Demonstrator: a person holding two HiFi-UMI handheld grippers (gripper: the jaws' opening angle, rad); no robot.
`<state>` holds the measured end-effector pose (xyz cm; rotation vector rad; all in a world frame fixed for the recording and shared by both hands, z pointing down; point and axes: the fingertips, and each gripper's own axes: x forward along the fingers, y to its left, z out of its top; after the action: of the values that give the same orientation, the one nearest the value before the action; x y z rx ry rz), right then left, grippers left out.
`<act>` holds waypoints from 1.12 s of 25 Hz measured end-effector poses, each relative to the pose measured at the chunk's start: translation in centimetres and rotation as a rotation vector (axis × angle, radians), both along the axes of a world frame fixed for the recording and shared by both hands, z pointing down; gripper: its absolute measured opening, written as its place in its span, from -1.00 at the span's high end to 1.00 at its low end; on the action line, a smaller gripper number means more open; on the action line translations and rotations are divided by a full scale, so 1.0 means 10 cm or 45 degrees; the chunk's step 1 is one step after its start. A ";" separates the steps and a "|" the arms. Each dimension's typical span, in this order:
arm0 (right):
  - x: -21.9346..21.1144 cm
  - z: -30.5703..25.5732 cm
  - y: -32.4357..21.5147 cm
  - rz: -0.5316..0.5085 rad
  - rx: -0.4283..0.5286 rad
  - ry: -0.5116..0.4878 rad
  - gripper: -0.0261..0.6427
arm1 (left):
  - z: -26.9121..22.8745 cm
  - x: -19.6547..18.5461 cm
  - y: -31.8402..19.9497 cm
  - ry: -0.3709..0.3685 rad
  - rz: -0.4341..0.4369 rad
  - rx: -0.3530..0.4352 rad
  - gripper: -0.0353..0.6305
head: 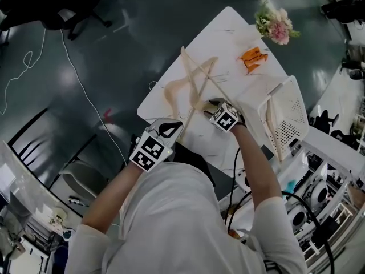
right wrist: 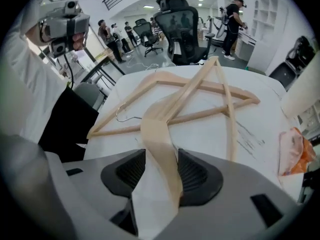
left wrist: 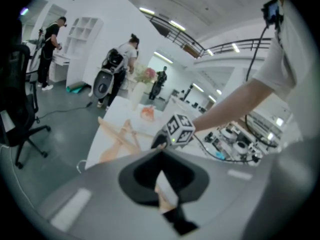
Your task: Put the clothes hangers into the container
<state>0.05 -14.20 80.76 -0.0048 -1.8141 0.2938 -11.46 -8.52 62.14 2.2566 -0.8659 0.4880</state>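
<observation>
Straddling a hanger (right wrist: 156, 129), the right gripper (right wrist: 161, 156) stands open; the left gripper (left wrist: 163, 165) looks clamped on another. Probably light, stiff, slick wood: pinch the flat arm.

We list no readable text, brand or number; the marker cube (head: 224, 119) above the table (head: 228, 33) bears only square patterns.

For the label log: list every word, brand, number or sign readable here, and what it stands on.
No readable words, brands or numbers in any view.
Left cube and right cube: black-and-white square patterns only, no letters.
Table: faint dark pen marks, too sketchy to read as text.
</observation>
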 end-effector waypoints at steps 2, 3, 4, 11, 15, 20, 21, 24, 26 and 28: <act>0.01 0.07 0.02 -0.044 0.038 0.015 0.40 | 0.02 0.00 0.03 0.005 -0.012 -0.014 0.89; 0.00 0.09 0.02 -0.044 0.053 0.012 0.40 | 0.03 0.00 0.05 0.008 -0.016 -0.021 0.89; 0.00 0.09 0.02 -0.035 0.065 0.006 0.41 | 0.04 0.00 0.07 0.011 -0.018 -0.027 0.89; -0.03 -0.02 0.11 0.051 0.025 -0.057 0.57 | 0.03 -0.06 0.13 0.014 -0.031 -0.031 0.89; -0.09 -0.15 0.17 0.041 0.032 -0.079 0.57 | 0.03 -0.11 0.13 0.000 -0.033 -0.005 0.89; -0.19 -0.38 0.20 0.066 0.063 -0.129 0.57 | -0.03 -0.14 0.14 0.008 -0.023 0.015 0.89; -0.21 -0.44 0.19 0.079 0.070 -0.139 0.57 | -0.04 -0.15 0.13 0.011 -0.024 0.023 0.89; -0.25 -0.63 0.16 0.122 0.091 -0.176 0.58 | -0.09 -0.18 0.10 0.023 -0.027 0.041 0.89; -0.27 -0.74 0.16 0.140 0.102 -0.204 0.58 | -0.11 -0.18 0.11 0.022 -0.013 0.050 0.89; -0.28 -0.87 0.18 0.141 0.115 -0.226 0.58 | -0.14 -0.15 0.12 0.017 0.011 0.063 0.89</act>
<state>-2.77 -12.38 72.09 0.1370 -2.0068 0.2968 -12.96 -7.34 60.72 2.3070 -0.8706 0.4596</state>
